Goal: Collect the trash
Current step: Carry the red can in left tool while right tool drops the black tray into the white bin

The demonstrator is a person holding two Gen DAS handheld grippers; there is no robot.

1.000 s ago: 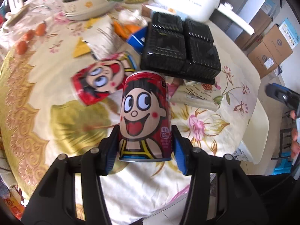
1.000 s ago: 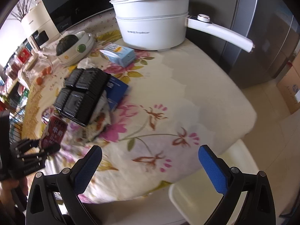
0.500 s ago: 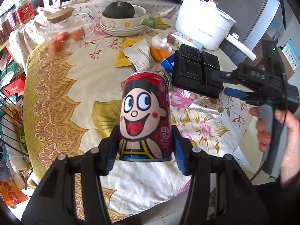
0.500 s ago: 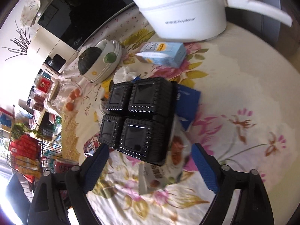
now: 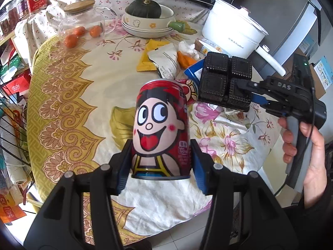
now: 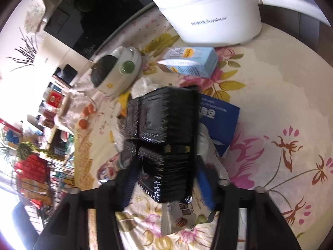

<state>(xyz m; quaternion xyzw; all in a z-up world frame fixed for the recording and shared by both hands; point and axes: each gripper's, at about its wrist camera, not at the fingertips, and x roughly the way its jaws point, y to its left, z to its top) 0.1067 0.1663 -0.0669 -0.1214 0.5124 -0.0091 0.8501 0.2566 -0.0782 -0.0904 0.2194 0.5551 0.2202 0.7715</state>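
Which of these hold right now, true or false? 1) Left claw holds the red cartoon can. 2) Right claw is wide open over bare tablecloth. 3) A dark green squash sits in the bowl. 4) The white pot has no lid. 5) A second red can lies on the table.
1) True: the left claw is shut on the red cartoon can.
2) False: the right claw straddles the black food tray, closing on it.
3) True: the squash sits in the cream bowl.
4) False: the white pot is lidded.
5) True: a second red can lies behind the held one.
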